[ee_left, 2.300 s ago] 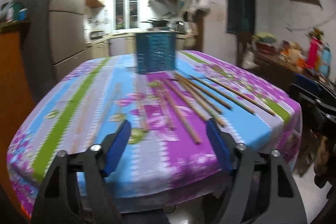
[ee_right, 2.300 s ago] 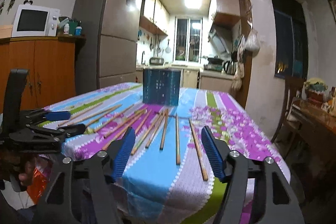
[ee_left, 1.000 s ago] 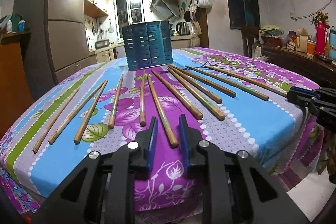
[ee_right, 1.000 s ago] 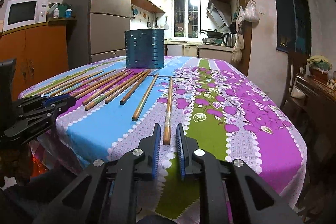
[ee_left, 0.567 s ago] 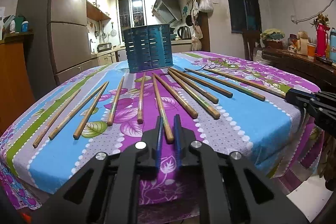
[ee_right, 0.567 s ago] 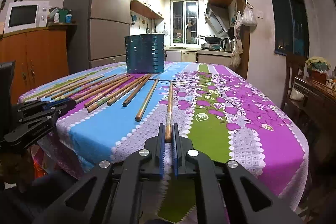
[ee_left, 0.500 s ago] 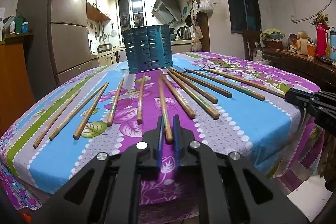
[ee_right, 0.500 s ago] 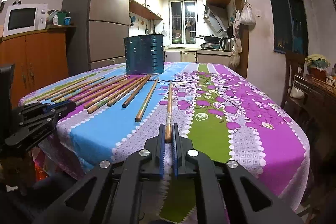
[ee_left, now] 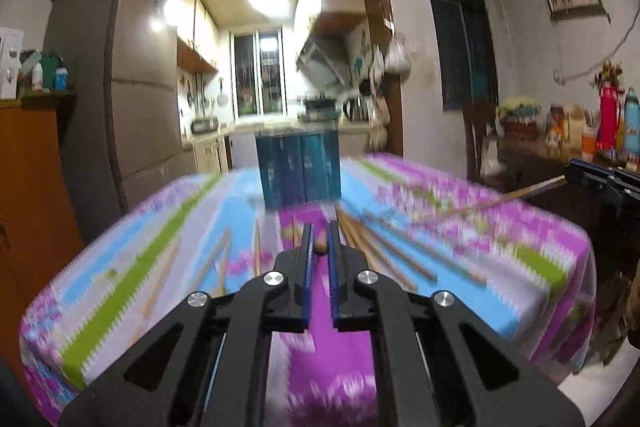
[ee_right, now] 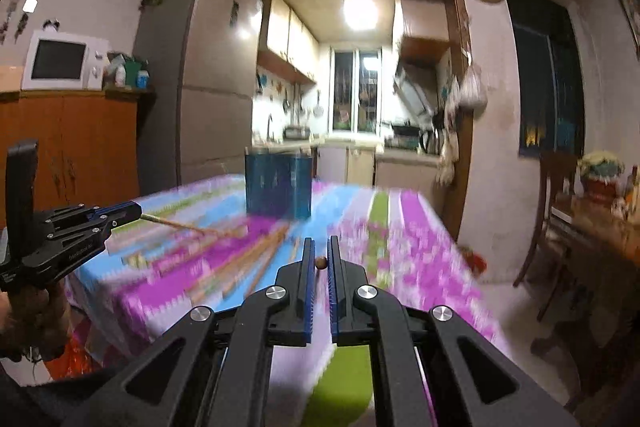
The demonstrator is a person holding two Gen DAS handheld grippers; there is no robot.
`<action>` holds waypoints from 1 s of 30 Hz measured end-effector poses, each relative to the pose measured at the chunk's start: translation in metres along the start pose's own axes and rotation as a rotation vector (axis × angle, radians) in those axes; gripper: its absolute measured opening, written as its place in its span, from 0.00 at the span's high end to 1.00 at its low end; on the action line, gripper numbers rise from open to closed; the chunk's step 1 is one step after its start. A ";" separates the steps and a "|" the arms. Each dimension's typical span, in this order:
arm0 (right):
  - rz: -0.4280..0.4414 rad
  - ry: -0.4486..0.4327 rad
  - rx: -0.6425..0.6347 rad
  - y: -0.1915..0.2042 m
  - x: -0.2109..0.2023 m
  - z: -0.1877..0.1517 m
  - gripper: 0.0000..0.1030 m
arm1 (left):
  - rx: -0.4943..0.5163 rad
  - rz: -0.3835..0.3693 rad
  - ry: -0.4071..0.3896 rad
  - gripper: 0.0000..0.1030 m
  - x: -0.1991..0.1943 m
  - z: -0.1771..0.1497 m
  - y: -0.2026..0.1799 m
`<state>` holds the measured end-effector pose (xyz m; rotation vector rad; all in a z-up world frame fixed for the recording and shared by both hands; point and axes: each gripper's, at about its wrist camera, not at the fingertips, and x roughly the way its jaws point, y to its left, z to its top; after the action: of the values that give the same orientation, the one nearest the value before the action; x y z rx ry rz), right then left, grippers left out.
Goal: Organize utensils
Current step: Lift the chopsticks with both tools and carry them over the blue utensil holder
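Both cameras ride close behind their claws, facing across the bench toward the kitchen; both share the blue holder mid-frame.

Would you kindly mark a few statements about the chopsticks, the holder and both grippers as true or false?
1. The left gripper holds a wooden chopstick. True.
2. The right gripper is empty. False: its jaws grip another wooden chopstick.
3. The blue slotted utensil holder lies tipped over. False: it stands upright on the floral tablecloth.
4. More chopsticks lie on the tablecloth. True.
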<state>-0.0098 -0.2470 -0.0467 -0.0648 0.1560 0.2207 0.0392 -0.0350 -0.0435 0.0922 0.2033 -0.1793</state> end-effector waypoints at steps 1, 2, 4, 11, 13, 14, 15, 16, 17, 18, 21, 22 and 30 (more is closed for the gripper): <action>0.003 -0.015 -0.007 -0.001 -0.001 0.007 0.93 | -0.003 -0.003 -0.031 0.95 -0.001 0.013 0.002; 0.008 -0.036 -0.017 -0.002 0.000 0.019 0.93 | -0.002 -0.006 -0.049 0.95 -0.001 0.021 0.003; 0.018 -0.068 -0.037 -0.004 0.005 0.040 0.93 | -0.004 -0.023 -0.079 0.95 0.003 0.039 0.003; 0.058 -0.059 -0.088 -0.013 0.047 0.091 0.93 | 0.006 -0.059 -0.083 0.95 0.047 0.085 0.008; 0.070 -0.035 -0.098 -0.017 0.063 0.102 0.93 | 0.008 -0.069 -0.073 0.95 0.058 0.096 0.010; 0.075 -0.026 -0.096 -0.018 0.069 0.106 0.93 | 0.007 -0.074 -0.066 0.95 0.064 0.101 0.010; 0.079 -0.016 -0.093 -0.019 0.075 0.109 0.93 | 0.009 -0.075 -0.059 0.95 0.070 0.105 0.011; 0.083 -0.009 -0.090 -0.020 0.081 0.113 0.93 | 0.010 -0.080 -0.055 0.95 0.075 0.109 0.012; 0.088 0.000 -0.087 -0.023 0.088 0.117 0.93 | 0.008 -0.083 -0.051 0.95 0.078 0.112 0.013; 0.092 0.007 -0.084 -0.025 0.093 0.121 0.93 | 0.005 -0.085 -0.047 0.95 0.080 0.116 0.015; 0.103 0.014 -0.082 -0.028 0.106 0.137 0.93 | 0.001 -0.085 -0.047 0.95 0.087 0.129 0.021; 0.108 0.017 -0.079 -0.031 0.111 0.144 0.93 | 0.005 -0.082 -0.053 0.95 0.088 0.136 0.022; 0.141 0.001 -0.064 -0.037 0.146 0.211 0.93 | 0.006 -0.063 -0.093 0.95 0.101 0.201 0.038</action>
<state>0.1704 -0.2343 0.1390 -0.1181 0.1550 0.3668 0.1829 -0.0363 0.1343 0.0836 0.1129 -0.2469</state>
